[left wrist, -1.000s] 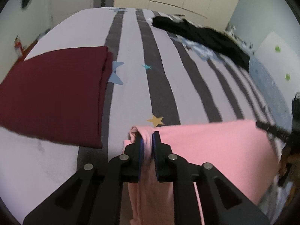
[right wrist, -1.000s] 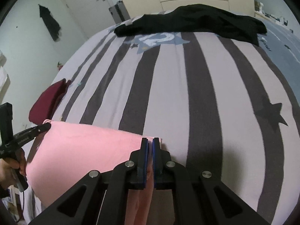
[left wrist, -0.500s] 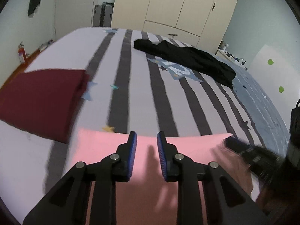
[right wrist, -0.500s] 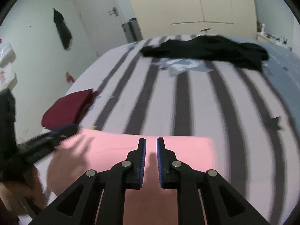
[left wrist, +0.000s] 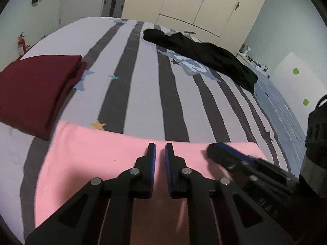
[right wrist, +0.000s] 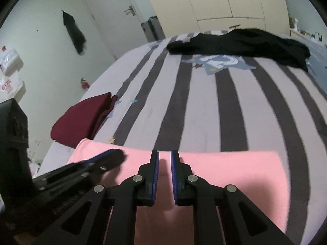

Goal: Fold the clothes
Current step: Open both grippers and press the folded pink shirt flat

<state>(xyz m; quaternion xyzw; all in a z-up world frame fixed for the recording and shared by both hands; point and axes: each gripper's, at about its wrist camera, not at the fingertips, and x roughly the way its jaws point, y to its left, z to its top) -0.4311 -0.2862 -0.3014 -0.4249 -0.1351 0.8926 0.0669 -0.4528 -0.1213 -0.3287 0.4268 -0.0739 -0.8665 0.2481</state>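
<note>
A pink garment (left wrist: 98, 155) lies folded flat on the striped bed (left wrist: 143, 94) at the near edge; it also shows in the right wrist view (right wrist: 235, 171). My left gripper (left wrist: 160, 149) is open and empty above its middle. My right gripper (right wrist: 164, 155) is open and empty above the pink garment too. The right gripper shows in the left wrist view (left wrist: 229, 155) at the right. The left gripper shows in the right wrist view (right wrist: 110, 157) at the left.
A folded dark red garment (left wrist: 34, 89) lies on the bed's left side, also in the right wrist view (right wrist: 81, 120). A black garment (left wrist: 204, 57) lies crumpled at the far end. A wardrobe (left wrist: 196, 6) and a door (right wrist: 110, 20) stand behind the bed.
Both grippers have let go of the pink garment's corners and opened. The garment now lies flat on the bed. Both grippers have pulled back and risen, closer together over it.
</note>
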